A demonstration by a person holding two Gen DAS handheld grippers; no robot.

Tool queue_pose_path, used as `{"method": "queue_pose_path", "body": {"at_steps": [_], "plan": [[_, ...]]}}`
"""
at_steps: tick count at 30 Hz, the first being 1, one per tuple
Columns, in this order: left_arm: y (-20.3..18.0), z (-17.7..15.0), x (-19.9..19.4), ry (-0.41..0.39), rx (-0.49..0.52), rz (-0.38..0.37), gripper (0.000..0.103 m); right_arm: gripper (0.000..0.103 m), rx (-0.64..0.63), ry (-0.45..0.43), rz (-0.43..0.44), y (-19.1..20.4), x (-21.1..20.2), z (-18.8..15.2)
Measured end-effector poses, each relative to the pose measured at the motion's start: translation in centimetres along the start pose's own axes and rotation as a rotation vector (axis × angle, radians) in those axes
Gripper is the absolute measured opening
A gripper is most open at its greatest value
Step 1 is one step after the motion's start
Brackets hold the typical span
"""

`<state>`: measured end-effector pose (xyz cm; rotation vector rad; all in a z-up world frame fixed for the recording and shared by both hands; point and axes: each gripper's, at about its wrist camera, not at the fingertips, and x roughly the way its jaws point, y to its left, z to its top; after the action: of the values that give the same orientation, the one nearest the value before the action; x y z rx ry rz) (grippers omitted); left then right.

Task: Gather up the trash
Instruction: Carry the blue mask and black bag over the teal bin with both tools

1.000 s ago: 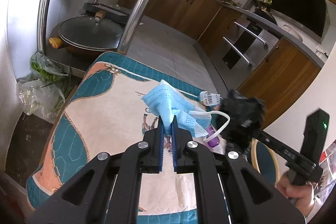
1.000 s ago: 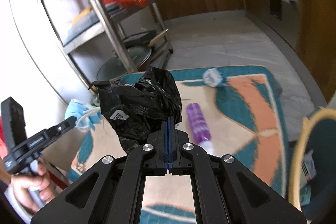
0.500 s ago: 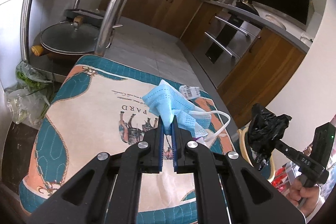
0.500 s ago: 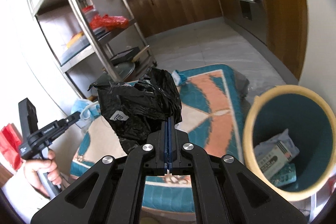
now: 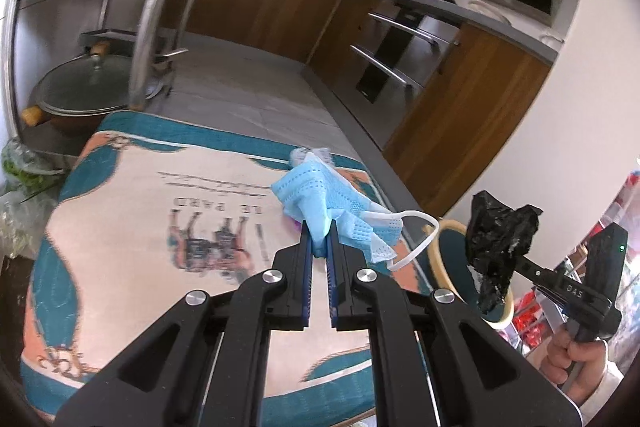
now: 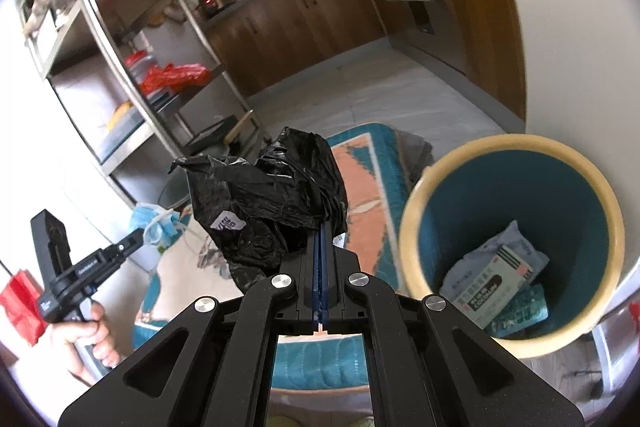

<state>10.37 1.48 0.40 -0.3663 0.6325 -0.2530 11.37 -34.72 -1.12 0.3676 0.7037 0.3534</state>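
Here, the patterned table cover fills the left wrist view, and beside its edge stands the teal bin holding packets. The right gripper is clamped on a crumpled black bag near the bin's rim, while the left gripper pinches a blue face mask above the cover.

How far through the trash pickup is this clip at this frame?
Done: a box and wrappers already lie in the bin. In hand: left claw grips the blue mask; right claw grips the black bag, near the bin. Left: drop both; something small remains on the mat.
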Motion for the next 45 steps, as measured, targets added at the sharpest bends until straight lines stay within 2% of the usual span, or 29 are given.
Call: {"method": "queue_pose_path", "body": {"at_steps": [6,17,23,32,45], "plan": [[-3.6,-0.3,2.8,0.032,0.006,-0.061,0.006,0.002,0.042,-0.036,-0.026,-1.7,-1.4,0.1],[-13.1,-1.2,7.7,0.096,0.102,-0.200,0.006,0.002,0.124,-0.101,-0.083,-5.1,-4.2,0.4],[-17.0,-1.7,10.1,0.120,0.133,-0.242,0.006,0.002,0.178,-0.117,-0.116,-7.0,-4.9,0.4],[-20.5,-3.4,13.3,0.185,0.170,-0.244,0.006,0.002,0.251,-0.108,-0.166,-9.3,-4.6,0.0],[-21.1,-6.9,17.9,0.305,0.213,-0.208,0.006,0.002,0.325,-0.055,-0.219,-11.3,-2.9,-0.7]]}}
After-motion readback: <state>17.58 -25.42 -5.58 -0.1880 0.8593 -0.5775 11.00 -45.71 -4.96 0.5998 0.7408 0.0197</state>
